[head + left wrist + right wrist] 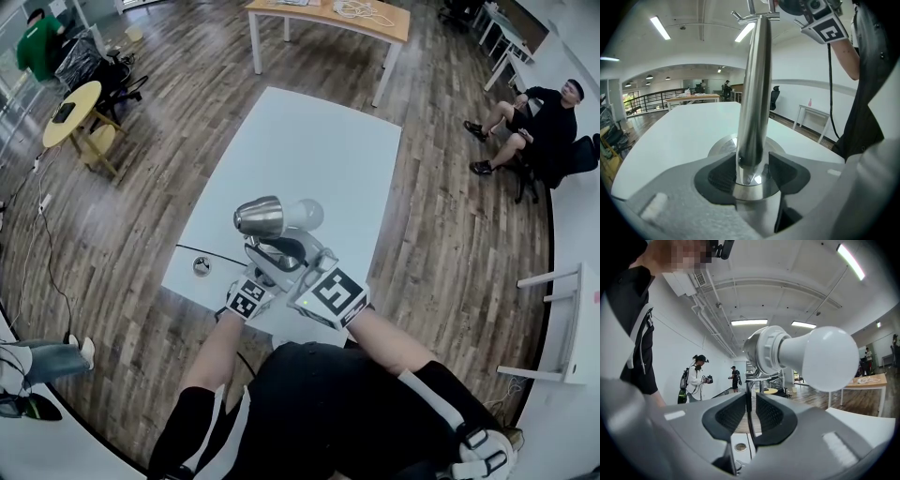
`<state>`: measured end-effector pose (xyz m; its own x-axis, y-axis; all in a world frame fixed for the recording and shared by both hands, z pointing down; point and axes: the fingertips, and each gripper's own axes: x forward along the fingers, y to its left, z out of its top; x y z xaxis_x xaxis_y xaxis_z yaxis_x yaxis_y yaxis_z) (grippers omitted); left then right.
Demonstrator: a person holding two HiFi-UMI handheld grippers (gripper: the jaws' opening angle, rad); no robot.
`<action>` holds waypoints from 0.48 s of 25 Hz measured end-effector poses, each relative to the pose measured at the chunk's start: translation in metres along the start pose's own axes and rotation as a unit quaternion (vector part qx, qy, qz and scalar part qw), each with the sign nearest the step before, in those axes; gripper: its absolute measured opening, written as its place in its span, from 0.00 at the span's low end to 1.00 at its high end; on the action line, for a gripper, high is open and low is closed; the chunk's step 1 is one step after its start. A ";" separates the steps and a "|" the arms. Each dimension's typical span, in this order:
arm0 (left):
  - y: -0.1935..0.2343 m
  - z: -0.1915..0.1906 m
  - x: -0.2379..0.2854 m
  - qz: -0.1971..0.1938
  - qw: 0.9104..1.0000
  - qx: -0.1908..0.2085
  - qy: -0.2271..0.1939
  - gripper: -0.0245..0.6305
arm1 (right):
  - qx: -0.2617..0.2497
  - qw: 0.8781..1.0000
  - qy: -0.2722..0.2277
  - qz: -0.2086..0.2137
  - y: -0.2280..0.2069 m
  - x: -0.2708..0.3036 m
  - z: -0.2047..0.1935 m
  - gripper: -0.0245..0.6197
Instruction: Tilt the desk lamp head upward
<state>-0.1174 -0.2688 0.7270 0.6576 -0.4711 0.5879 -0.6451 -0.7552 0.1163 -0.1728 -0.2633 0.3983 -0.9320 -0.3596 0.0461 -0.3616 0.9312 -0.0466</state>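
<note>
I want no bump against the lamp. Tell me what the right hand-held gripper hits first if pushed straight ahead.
Probably the lamp's metal joint under the lamp head, close ahead of the right hand-held gripper; a thin dark part stands between its jaws. Depth is unclear.

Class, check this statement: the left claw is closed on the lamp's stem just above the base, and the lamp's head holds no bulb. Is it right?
Not quite. The left claw is closed on the stem just above the base, but the head does hold a bulb, round and white. The right gripper view shows it plainly.
</note>
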 end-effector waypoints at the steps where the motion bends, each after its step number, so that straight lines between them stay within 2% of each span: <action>1: -0.001 0.002 -0.004 0.004 1.000 -0.013 -0.008 0.38 | 0.001 1.000 0.001 -0.007 -0.001 -0.002 -0.002 0.15; 4: -0.003 0.005 -0.021 0.017 0.998 -0.037 -0.037 0.38 | 0.015 0.999 -0.001 -0.033 -0.003 -0.010 -0.007 0.23; 7: -0.003 0.007 -0.040 0.028 0.996 -0.057 -0.068 0.38 | 0.021 0.998 -0.007 -0.058 -0.005 -0.026 -0.020 0.26; 12: -0.002 0.016 -0.080 0.047 0.981 -0.120 -0.142 0.38 | 0.064 0.991 -0.026 -0.113 -0.009 -0.065 -0.042 0.27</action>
<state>-0.1625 -0.2373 0.6670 0.6501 -0.6677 0.3628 -0.7593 -0.5889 0.2768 -0.1084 -0.2457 0.4377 -0.8253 -0.5644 0.0184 -0.5590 0.8120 -0.1676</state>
